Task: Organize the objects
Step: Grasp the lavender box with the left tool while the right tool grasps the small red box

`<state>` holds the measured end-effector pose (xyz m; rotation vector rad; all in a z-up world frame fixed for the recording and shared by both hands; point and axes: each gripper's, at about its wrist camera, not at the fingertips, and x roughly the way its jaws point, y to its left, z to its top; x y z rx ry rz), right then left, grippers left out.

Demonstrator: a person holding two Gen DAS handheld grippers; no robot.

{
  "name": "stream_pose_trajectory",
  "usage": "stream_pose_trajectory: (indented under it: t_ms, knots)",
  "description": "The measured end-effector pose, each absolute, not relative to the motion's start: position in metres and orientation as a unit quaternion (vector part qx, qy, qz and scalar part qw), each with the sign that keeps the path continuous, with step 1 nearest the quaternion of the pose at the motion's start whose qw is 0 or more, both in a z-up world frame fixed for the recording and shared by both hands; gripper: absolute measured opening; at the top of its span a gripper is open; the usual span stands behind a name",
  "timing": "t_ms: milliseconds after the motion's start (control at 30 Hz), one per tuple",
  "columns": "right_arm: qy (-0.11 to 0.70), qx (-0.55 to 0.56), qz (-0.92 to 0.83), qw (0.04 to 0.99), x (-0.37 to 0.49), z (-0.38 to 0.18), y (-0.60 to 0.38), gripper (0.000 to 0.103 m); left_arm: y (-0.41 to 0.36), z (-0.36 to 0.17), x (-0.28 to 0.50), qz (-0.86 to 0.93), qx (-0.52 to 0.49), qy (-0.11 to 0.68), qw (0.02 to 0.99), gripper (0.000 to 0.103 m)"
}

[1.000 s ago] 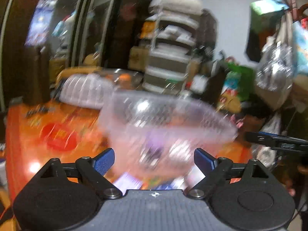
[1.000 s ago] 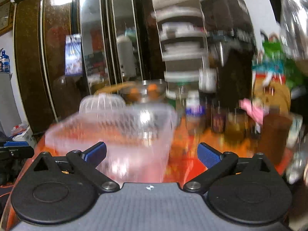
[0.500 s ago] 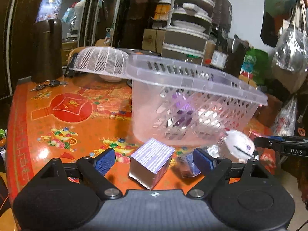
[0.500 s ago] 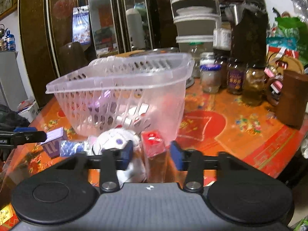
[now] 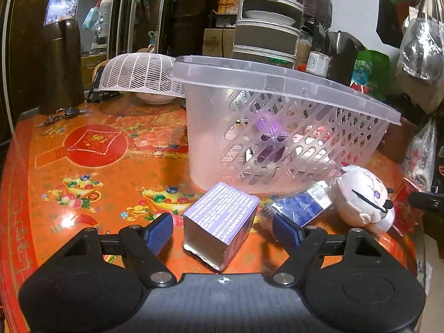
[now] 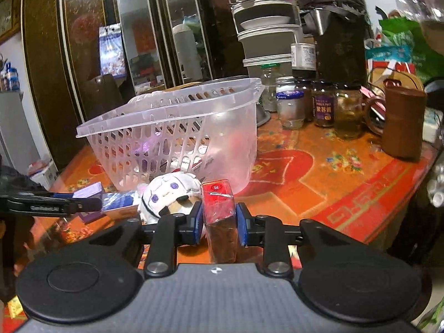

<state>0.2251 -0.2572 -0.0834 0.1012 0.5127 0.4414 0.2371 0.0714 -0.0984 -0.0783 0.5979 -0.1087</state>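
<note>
Red lacquered tabletop, crowded at the back with jars and stacked dishes, as I worked both grippers from the near edge. Nearest me, my right gripper was clamped on the red box, which stood upright between the blue pads, touching both. My left gripper was spread wide, its fingers flanking the purple box without touching it; the box lay just ahead and between them, its long axis running away from me and slightly rightward, so I judged closing squarely across its short sides the move that mattered. Just right of it lay a blue foil packet and a white plush toy. Beyond all three sat the clear slotted basket, already holding some items, nearer my right gripper's load than anything else
</note>
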Motion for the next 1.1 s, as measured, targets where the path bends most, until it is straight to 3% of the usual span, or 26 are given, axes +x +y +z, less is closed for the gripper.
stream_pose_trajectory:
  t_ms: [200,267,467,800,1100]
  knots:
    - [0.245,0.059,0.223,0.942,0.212,-0.083,-0.258,0.028,0.071,-0.100,0.242,-0.050,-0.040,0.301,0.951,0.078]
    - [0.244,0.056,0.221,0.942,0.210,-0.083,-0.257,0.028,0.069,-0.101,0.242,-0.049,-0.037,0.308,0.949,0.056]
    - [0.242,0.065,0.228,0.941,0.201,-0.083,-0.256,0.028,0.067,-0.098,0.227,-0.035,-0.040,0.296,0.954,0.051]
    - [0.215,0.061,0.283,0.933,0.163,-0.079,-0.233,0.028,0.049,-0.081,0.155,-0.057,-0.070,0.246,0.965,0.050]
    - [0.222,0.054,0.300,0.926,0.154,-0.088,-0.218,0.028,0.038,-0.084,0.126,-0.056,-0.079,0.255,0.962,0.050]
